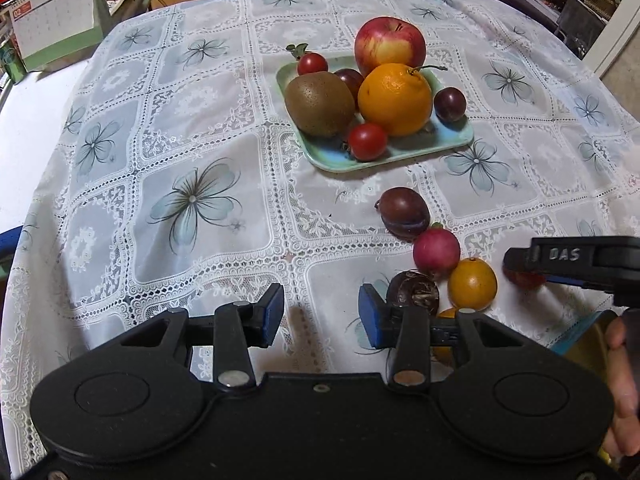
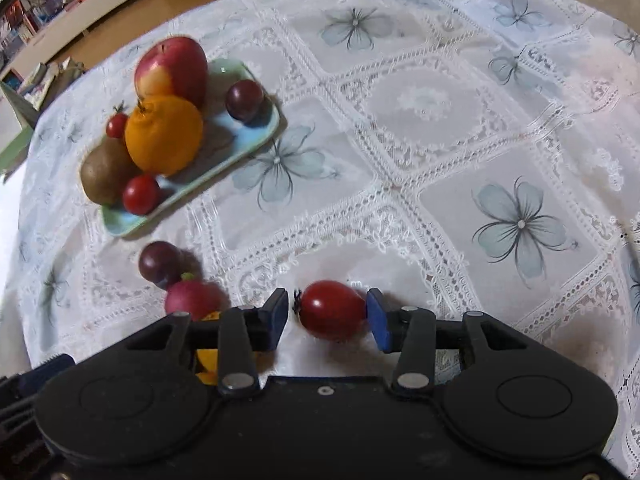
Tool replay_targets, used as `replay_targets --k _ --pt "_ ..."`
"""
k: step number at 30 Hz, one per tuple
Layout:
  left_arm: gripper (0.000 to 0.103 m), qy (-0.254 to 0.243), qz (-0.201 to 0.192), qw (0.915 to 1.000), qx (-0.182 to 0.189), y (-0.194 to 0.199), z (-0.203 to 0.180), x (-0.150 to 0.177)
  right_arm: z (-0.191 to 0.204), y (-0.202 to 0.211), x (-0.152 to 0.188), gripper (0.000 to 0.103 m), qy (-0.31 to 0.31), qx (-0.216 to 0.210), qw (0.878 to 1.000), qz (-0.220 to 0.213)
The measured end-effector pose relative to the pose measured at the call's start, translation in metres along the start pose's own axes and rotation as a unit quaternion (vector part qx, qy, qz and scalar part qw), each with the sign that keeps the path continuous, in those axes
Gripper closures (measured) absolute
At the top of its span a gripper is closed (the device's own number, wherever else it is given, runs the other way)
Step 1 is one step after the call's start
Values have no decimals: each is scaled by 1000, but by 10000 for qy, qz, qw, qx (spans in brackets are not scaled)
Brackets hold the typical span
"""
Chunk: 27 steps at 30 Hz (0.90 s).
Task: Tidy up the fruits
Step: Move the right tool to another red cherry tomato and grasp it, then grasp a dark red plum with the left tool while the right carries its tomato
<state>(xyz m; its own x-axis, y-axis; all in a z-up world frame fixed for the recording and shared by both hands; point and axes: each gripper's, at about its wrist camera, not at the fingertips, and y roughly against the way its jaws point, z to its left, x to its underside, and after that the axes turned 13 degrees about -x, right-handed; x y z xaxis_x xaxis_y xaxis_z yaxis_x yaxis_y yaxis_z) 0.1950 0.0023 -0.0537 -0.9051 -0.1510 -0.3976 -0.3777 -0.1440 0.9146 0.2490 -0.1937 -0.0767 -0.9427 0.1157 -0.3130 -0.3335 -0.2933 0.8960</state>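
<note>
A lace-covered worktop [image 1: 200,200] carries a pale green tray [image 1: 452,140] holding an apple [image 1: 390,44], orange [image 1: 394,100], kiwi [image 1: 318,104], tomatoes and plums. Near the open left claw [image 1: 321,316], empty above the cloth, lie a plum [image 1: 404,216], radish [image 1: 436,250] and small orange fruit [image 1: 472,284].

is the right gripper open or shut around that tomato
Open. The right gripper straddles the red tomato; its right pad looks to touch it, while a gap shows at the left pad.
</note>
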Motion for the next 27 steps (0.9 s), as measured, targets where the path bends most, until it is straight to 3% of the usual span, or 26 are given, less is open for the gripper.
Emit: replay_targets --k 6,12,23,27 --pt "53 -41 60 10000 -22 -4 -4 1 -3 1 0 64 -122 19 9999 -57" --pt "53 -39 127 9999 -25 -2 -6 -6 -10 11 0 65 -205 -6 9997 -146" --pt "53 -48 145 9996 246 -7 -37 -50 -18 38 1 65 -253 -277 9983 -436" --pt "53 -48 125 9997 190 -16 -50 -55 -19 45 3 65 -240 -324 9978 -523"
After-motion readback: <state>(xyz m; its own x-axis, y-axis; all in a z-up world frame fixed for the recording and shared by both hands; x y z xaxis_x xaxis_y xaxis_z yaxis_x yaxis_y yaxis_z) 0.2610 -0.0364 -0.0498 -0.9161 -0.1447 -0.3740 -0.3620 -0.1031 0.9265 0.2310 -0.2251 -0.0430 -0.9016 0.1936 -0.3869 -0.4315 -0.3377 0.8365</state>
